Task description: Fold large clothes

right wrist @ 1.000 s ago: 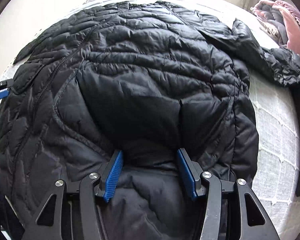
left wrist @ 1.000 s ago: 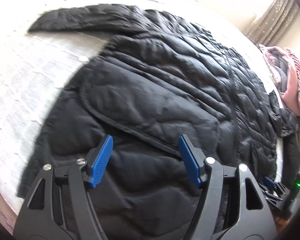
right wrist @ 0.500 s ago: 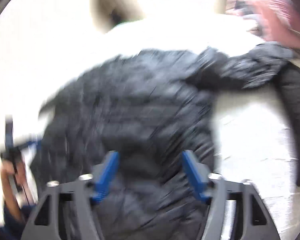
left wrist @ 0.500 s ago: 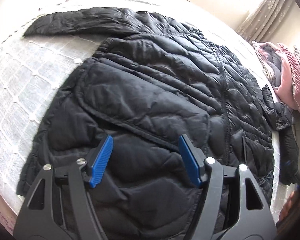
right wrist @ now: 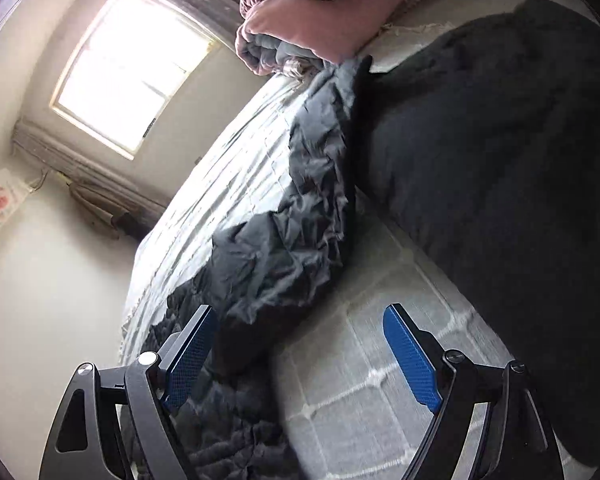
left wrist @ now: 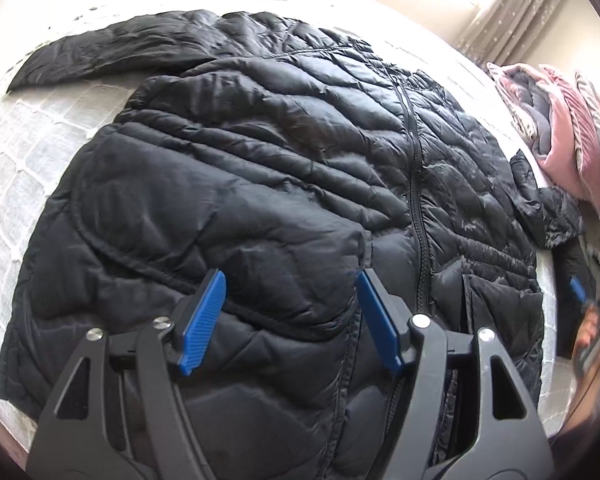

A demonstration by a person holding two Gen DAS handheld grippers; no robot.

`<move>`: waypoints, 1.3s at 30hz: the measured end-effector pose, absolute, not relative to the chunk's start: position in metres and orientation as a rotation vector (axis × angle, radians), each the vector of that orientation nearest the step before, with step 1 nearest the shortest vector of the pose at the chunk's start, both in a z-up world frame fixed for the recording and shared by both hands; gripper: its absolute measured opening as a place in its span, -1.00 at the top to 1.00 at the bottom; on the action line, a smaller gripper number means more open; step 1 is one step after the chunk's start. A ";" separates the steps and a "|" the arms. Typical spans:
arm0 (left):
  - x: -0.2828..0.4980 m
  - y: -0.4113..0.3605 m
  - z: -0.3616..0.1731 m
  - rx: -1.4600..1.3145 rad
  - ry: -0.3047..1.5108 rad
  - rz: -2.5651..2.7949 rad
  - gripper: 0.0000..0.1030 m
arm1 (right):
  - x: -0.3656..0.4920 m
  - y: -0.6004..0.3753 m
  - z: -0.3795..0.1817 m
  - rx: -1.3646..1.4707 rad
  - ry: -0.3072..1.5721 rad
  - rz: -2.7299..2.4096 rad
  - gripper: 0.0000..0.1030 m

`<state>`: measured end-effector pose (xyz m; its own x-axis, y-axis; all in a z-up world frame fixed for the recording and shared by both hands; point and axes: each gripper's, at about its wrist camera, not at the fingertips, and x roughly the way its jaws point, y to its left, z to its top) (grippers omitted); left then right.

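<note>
The black jacket [left wrist: 284,184] lay spread across the bed [left wrist: 16,152], filling mid-frame, one flap folded over, sleeves still out. My left gripper [left wrist: 290,320] hung spread and empty; my right gripper [right wrist: 300,354], jaws just opened with nothing between them, faced the right sleeve [right wrist: 284,240].

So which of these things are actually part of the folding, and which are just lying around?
Part of the job:
black puffer jacket
its right sleeve
left gripper
right gripper

Just lying about:
pink bedding pile
dark blanket
bed
</note>
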<state>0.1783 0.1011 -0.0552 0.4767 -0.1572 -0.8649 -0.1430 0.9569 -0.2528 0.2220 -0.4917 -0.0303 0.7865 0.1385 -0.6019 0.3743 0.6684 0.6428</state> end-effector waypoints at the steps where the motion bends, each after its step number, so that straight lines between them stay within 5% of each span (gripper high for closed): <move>1: 0.180 0.099 -0.056 -0.297 1.080 -0.007 -0.34 | 0.232 -0.493 -0.029 0.829 0.665 -0.166 -0.66; 10: 0.183 0.097 -0.062 -0.278 1.080 -0.004 -0.34 | 0.325 -0.493 -0.059 0.715 0.712 -0.327 -0.29; 12: 0.183 0.098 -0.062 -0.280 1.081 -0.005 -0.34 | 0.334 -0.493 -0.064 0.692 0.724 -0.362 0.15; 13: 0.183 0.099 -0.063 -0.285 1.083 -0.008 -0.34 | 0.339 -0.491 -0.065 0.663 0.743 -0.385 0.88; 26: 0.177 0.108 -0.057 -0.375 1.087 -0.060 -0.34 | 0.231 -0.448 0.042 0.258 0.504 -0.546 0.95; 39: 0.174 0.120 -0.059 -0.384 1.107 -0.129 -0.34 | 0.161 -0.472 0.053 0.159 0.581 -0.654 0.95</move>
<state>0.1744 0.1197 -0.0588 0.4473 -0.2903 -0.8460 -0.0882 0.9269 -0.3647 0.1613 -0.4716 0.0532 0.6420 -0.5275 -0.5564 0.6141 0.7883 -0.0388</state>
